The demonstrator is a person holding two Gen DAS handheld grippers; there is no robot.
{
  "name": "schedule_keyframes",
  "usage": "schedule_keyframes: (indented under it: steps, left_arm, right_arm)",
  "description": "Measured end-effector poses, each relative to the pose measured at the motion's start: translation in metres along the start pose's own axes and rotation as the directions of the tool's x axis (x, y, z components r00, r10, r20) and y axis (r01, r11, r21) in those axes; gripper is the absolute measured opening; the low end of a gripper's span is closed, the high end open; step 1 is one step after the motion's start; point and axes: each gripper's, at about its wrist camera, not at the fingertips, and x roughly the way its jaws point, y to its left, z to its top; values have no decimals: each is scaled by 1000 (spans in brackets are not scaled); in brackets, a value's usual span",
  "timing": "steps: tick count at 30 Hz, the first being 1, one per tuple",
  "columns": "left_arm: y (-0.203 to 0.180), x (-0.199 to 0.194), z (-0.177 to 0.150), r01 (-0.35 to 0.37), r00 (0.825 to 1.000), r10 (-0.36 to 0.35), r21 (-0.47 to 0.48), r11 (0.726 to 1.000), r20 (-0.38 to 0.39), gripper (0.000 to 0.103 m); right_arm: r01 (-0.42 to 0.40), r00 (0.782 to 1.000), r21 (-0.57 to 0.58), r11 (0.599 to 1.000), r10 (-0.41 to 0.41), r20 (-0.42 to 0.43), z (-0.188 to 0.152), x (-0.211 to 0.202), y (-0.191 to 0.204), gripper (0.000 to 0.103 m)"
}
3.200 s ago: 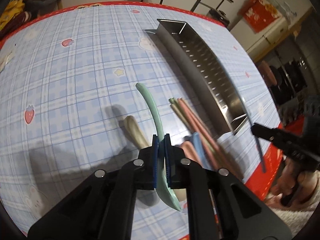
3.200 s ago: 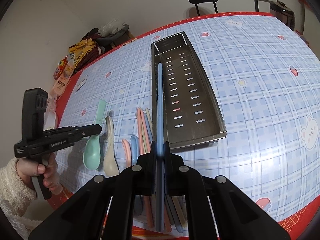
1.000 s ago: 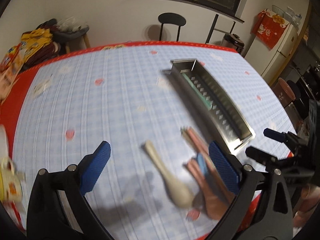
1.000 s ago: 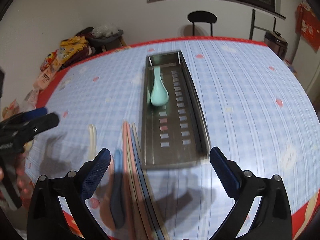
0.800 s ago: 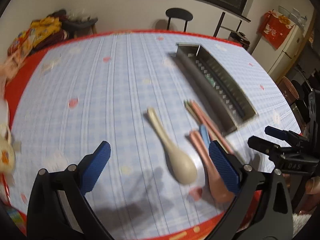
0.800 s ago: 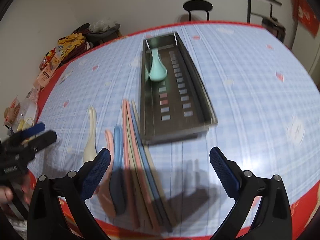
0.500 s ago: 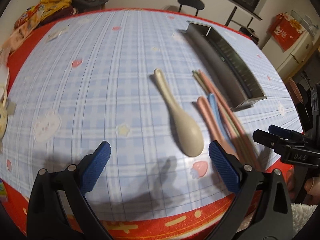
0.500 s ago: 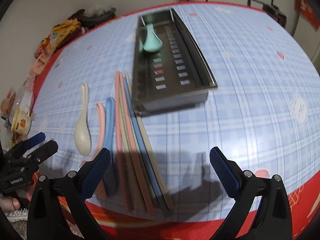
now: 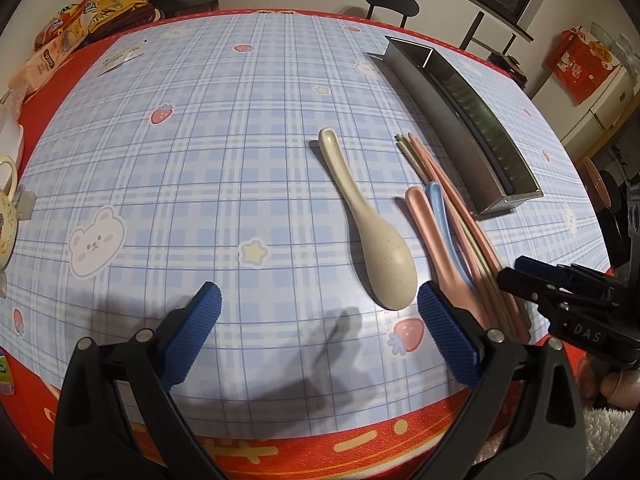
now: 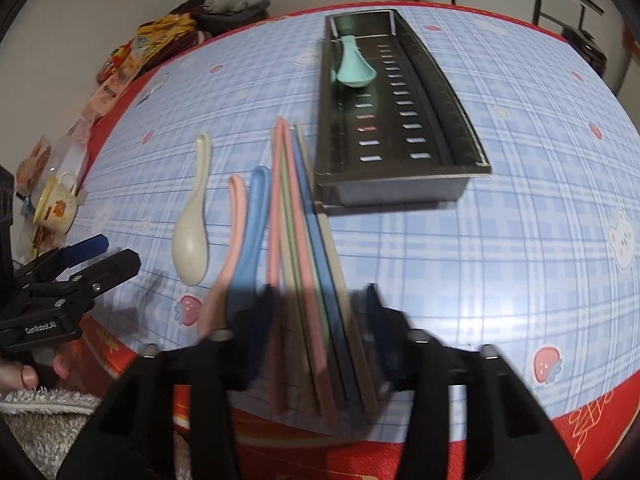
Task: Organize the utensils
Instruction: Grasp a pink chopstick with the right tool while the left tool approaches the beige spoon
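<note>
Right tool [image 10: 320,320], fully spread a second ago, is closing around the chopsticks [image 10: 304,240] at lower centre; grasp not yet made. Left tool [image 9: 318,320] hangs wide open, empty.

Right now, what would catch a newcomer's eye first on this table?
The fan of pastel chopsticks near the table's front edge, with the right claw closing around them. Left of them lie pink, blue and cream spoons; a mint spoon sits in the steel tray.
</note>
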Motion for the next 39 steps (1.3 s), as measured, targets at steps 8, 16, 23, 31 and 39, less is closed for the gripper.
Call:
schedule_keyframes:
  steps: [8, 16, 23, 31, 39]
  left_arm:
    - [-5, 1, 0, 0, 1000, 0, 23, 1000, -1, 97]
    - [-5, 4, 1, 19, 1000, -19, 19, 1000, -5, 96]
    - [-10, 9, 4, 47, 999, -46, 34, 998, -13, 94]
    - [-13, 19, 10, 77, 996, -75, 41, 996, -43, 81]
    - [-15, 36, 17, 101, 993, -99, 24, 995, -64, 76]
  right_arm:
    - [-9, 1000, -74, 997, 10, 12, 15, 10, 10, 14]
    - [-13, 1000, -81, 997, 14, 6, 19, 17, 12, 12]
    - [-57, 998, -65, 996, 56, -18, 13, 16, 14, 8]
    - [-94, 995, -30, 995, 93, -27, 10, 16, 11, 7]
    - [-84, 996, -38, 996, 83, -25, 9, 16, 13, 7]
